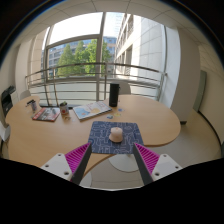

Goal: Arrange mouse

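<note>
The mouse (116, 133), pale and rounded, sits near the middle of a dark patterned mouse pad (112, 137) on a round wooden table (150, 120), just ahead of the gripper (110, 158) and apart from it. The gripper fingers are spread wide and grasp nothing; the pink pads (77, 156) face inward, with the mouse pad's near edge between them. Beyond the pad stands a dark cylindrical container (114, 94). To its left lie papers (90, 109), a cup (64, 108) and a magazine (45, 114). Large windows (85, 50) with a railing (95, 72) fill the background.
</note>
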Available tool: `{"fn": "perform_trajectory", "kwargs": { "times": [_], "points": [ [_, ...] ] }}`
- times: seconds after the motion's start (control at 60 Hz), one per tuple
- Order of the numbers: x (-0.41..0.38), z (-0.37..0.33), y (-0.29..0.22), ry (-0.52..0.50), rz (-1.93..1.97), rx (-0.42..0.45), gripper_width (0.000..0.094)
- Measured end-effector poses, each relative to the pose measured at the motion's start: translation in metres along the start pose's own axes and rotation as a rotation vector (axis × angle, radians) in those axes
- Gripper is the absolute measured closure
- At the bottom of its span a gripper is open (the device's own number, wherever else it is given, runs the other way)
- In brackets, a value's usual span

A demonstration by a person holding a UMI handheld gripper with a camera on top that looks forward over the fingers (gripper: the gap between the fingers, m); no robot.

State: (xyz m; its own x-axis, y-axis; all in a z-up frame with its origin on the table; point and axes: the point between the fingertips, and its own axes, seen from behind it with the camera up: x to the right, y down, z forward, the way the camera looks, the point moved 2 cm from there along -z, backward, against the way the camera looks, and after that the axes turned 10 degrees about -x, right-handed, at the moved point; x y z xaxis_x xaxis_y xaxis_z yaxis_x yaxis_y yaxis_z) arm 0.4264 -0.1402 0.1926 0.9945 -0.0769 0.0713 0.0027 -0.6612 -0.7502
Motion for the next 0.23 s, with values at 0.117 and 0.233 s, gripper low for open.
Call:
{"fn": "perform_trajectory", "kwargs": {
  "times": [0.117, 0.233],
  "points": [
    [0.005, -0.006, 0.0, 0.025, -0.016, 0.002, 0.0088],
    [0.002, -0.011, -0.002, 0.023, -0.018, 0.012, 0.0091]
  ]
}}
